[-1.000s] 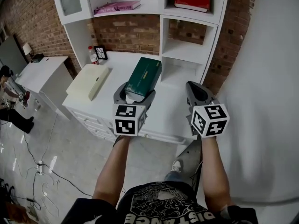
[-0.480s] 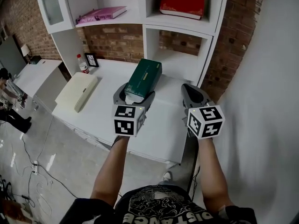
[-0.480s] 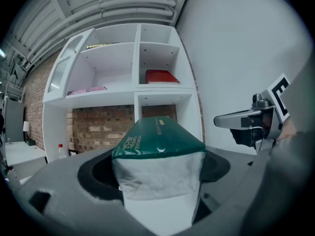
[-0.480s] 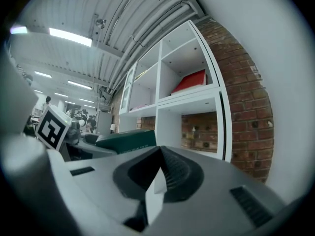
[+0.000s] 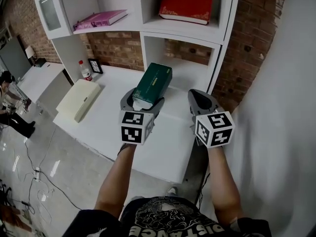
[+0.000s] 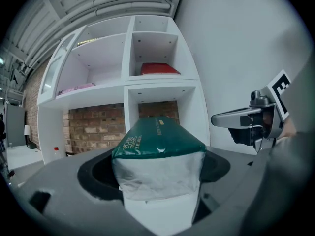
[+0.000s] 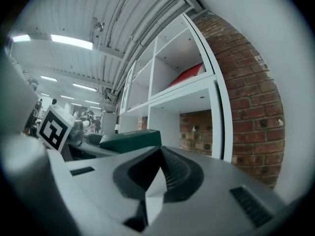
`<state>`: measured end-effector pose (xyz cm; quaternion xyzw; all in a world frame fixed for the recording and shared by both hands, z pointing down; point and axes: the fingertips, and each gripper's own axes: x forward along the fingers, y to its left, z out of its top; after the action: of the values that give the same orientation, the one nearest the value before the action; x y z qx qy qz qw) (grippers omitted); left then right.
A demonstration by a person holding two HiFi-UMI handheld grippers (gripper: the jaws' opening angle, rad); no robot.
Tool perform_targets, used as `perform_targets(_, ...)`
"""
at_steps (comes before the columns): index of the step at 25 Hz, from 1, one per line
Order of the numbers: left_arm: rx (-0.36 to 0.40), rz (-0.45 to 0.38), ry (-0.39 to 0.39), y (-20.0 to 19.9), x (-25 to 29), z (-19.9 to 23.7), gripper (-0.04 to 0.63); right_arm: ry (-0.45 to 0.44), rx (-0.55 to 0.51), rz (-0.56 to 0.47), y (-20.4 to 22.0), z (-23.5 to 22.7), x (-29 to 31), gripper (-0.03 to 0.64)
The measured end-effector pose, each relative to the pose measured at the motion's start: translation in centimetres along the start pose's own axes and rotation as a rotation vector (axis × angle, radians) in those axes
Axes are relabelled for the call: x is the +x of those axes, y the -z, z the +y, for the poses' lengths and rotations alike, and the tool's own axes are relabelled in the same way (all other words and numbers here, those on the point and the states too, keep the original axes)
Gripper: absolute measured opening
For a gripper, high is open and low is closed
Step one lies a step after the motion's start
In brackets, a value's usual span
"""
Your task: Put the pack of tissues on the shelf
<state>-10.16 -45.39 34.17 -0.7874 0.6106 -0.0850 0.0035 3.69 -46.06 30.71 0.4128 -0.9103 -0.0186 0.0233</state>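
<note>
A dark green pack of tissues with a white end sits clamped between the jaws of my left gripper, held up above the white counter. The pack points toward the white shelf unit, in front of its lower open compartment. In the left gripper view the pack fills the space between the jaws. My right gripper hovers to the right of the pack, jaws shut with nothing between them.
A red book lies in the compartment above, a pink book on the left shelf. A cream box, a small bottle and a picture frame stand on the counter's left. Brick wall is at the right.
Both grippers and the pack have come closer to the shelf unit; the view has shifted so the shelf looms larger and the cream box has slid left.
</note>
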Motion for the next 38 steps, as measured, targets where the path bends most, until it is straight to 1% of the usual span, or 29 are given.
perform_targets(4,0.016,0.005,0.006,-0.3,1.2,0.0,0.439,-0.004,0.001,-0.001,-0.1,-0.8,0.9,0.005)
perform_targets(10,0.028,0.003,0.043,-0.6,3.0,0.6,0.439,0.025,0.002,0.006,-0.1,-1.3,2.2,0.005)
perform_targets(18,0.048,-0.009,0.139,-1.5,6.4,0.1,0.439,0.084,-0.006,0.015,0.0,-1.9,2.8,0.005)
perform_targets(22,0.067,-0.003,0.178,-2.1,8.3,-0.5,0.439,0.106,-0.014,0.022,0.0,-2.4,2.7,0.005)
perform_targets(25,0.062,-0.001,0.208,-2.6,9.9,-1.2,0.439,0.125,-0.015,0.025,-0.2,-2.8,2.6,0.005)
perform_targets(30,0.078,0.019,0.25,-3.1,12.6,-2.2,0.439,0.144,-0.02,0.021,-0.6,-3.4,2.7,0.005)
perform_targets(38,0.053,0.056,0.264,-2.4,16.1,-2.0,0.44,0.159,-0.05,0.022,-0.8,-3.9,3.1,0.005)
